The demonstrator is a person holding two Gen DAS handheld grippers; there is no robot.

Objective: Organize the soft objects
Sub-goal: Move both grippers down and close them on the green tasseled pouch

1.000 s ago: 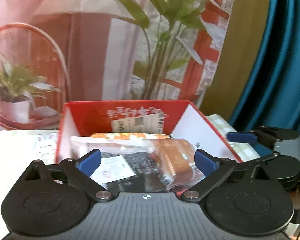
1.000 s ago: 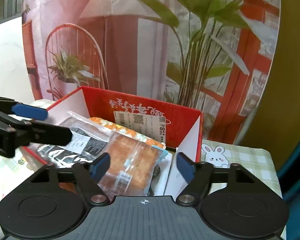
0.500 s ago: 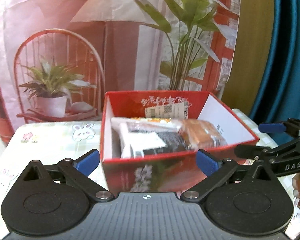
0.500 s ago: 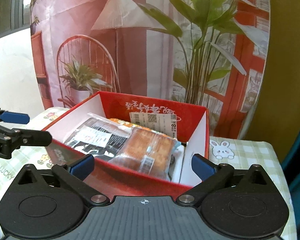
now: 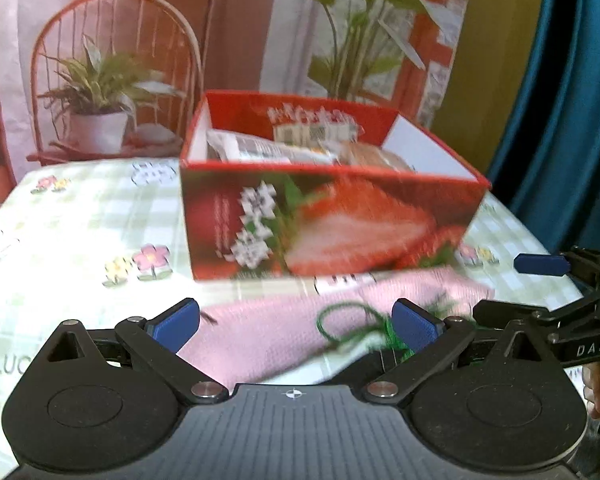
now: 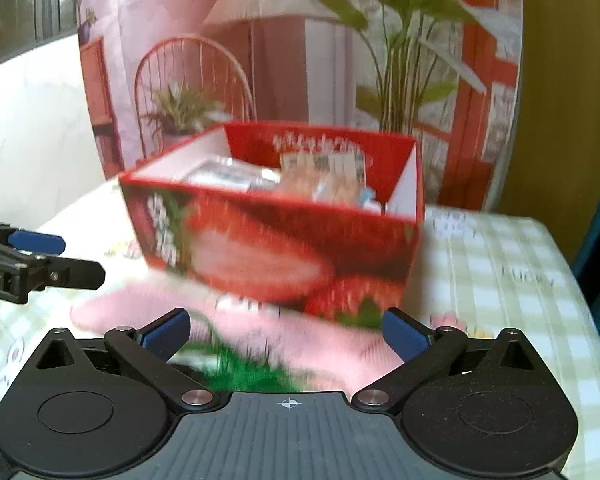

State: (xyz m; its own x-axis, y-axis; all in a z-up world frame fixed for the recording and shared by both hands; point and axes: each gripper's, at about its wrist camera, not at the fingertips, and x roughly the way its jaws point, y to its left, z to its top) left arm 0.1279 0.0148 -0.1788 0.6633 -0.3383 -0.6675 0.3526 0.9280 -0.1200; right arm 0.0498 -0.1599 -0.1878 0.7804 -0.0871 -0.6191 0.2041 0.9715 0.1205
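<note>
Lying before left gripper point(image 5: 296, 326) — pink cloth point(image 5: 284, 328).

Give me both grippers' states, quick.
Left gripper: open, holding nothing.
Right gripper: open, holding nothing.

Printed backdrop point(image 5: 240, 32), teal curtain point(image 5: 572, 100), window point(image 6: 16, 4).

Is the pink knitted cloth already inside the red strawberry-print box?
No, the pink knitted cloth lies on the checked tablecloth in front of the red strawberry-print box, which holds only wrapped packets.
</note>
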